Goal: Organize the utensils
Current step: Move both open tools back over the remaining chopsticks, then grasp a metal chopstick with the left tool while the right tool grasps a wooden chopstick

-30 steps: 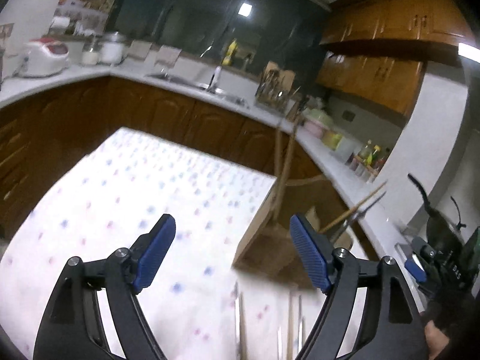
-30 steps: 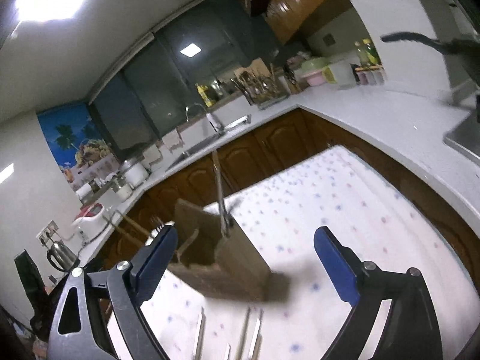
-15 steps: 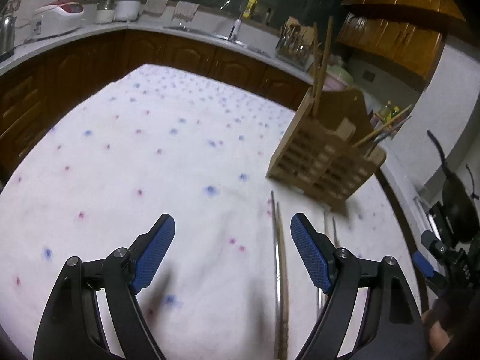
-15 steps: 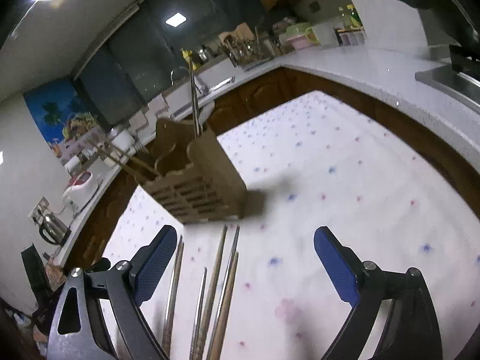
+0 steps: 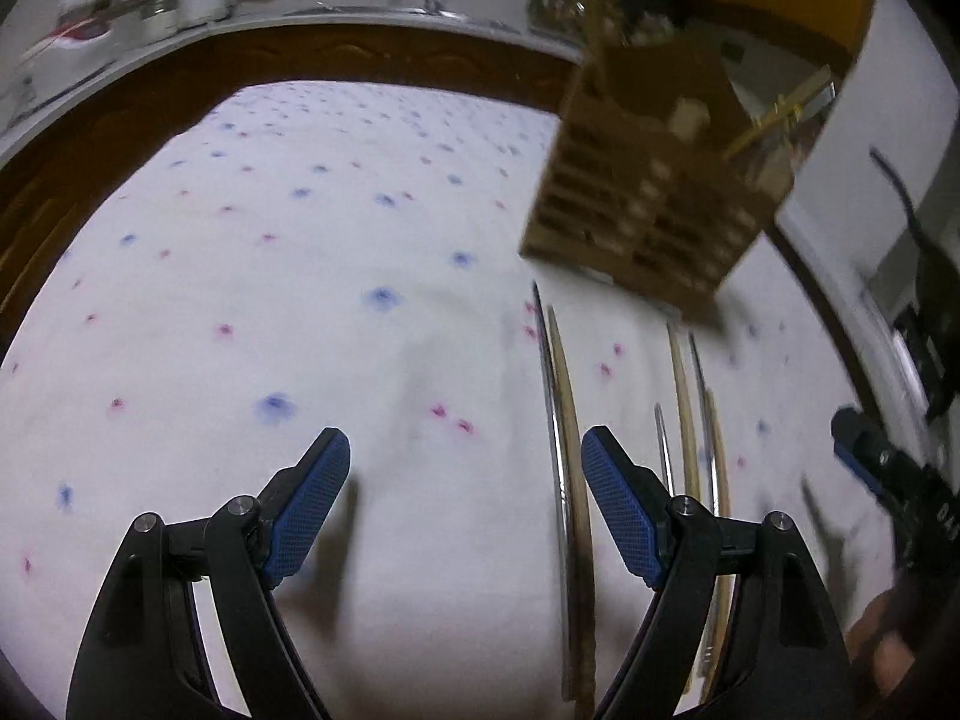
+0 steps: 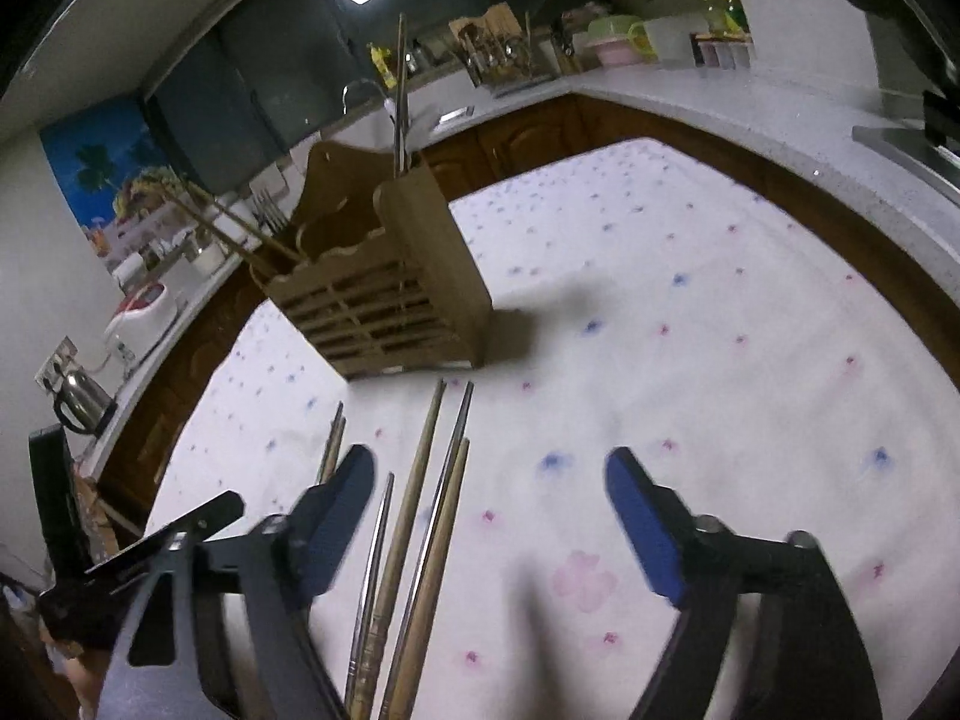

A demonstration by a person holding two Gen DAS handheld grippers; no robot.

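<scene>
Jaws of the left gripper (image 5: 465, 504), blue-padded on black arms, stand apart over bare cloth with nothing between them. Just to their right a metal chopstick and a wooden chopstick (image 5: 567, 420) lie touching side by side, pointing toward the holder; further right lies a second bunch of wooden and metal chopsticks (image 5: 690, 420), and beyond it the other gripper shows at the picture's edge. The right gripper (image 6: 489, 516) has just been closing, yet its jaws are still apart, pressing on nothing. Several loose wooden and metal chopsticks (image 6: 420, 516) lie on the cloth between its pads, nearer the left pad, and one more pair lies outside that pad. Ahead of the chopstick tips stands the slatted wooden utensil holder (image 6: 384, 288), upright, with chopsticks and a fork leaning out of its compartments. The white tablecloth with blue and pink dots (image 6: 720, 360) lies open and bare to the right of the holder, out to the table's edge. Brown cabinets under a pale countertop (image 6: 750, 114) curve around the table.
</scene>
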